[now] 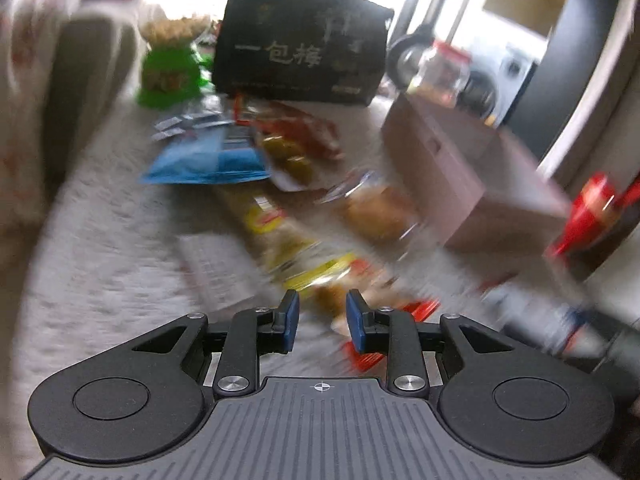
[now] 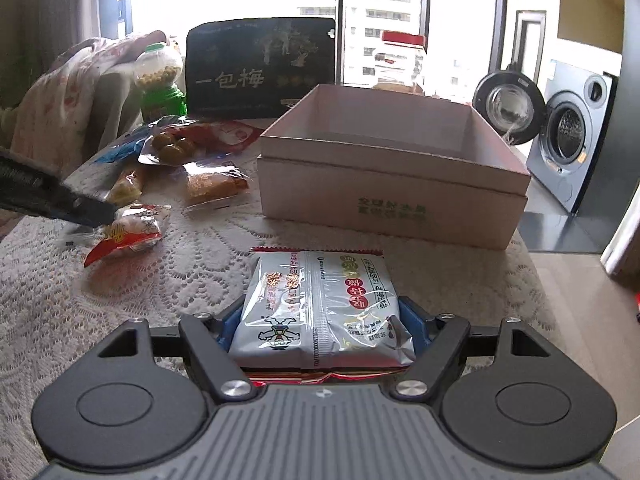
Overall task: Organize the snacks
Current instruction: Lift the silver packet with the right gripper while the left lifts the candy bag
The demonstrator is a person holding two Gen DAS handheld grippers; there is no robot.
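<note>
Strong daylight pours through tall dark-framed windows (image 2: 380,20), with apartment blocks outside. The worktop (image 2: 100,288) wears a white lace cloth. At right a grey washing machine (image 2: 576,136) stands with its round door (image 2: 508,108) swung open, beside a yellowish wall (image 2: 584,4). Pale floor (image 2: 580,280) lies below. At left, patterned fabric (image 2: 52,96) hangs over what may be a chair

- The right gripper (image 2: 322,320) was clamped from both sides on a silver snack packet (image 2: 320,308), its blue fingers (image 2: 412,322) pressed against the packet's edges.
- The left gripper (image 1: 322,316) hung with blue pads (image 1: 291,316) parted, nothing between them.
- In the right wrist view, the left gripper (image 2: 104,216) reached in low from the left edge, its tip at a red-ended wrapped snack (image 2: 128,232).
</note>
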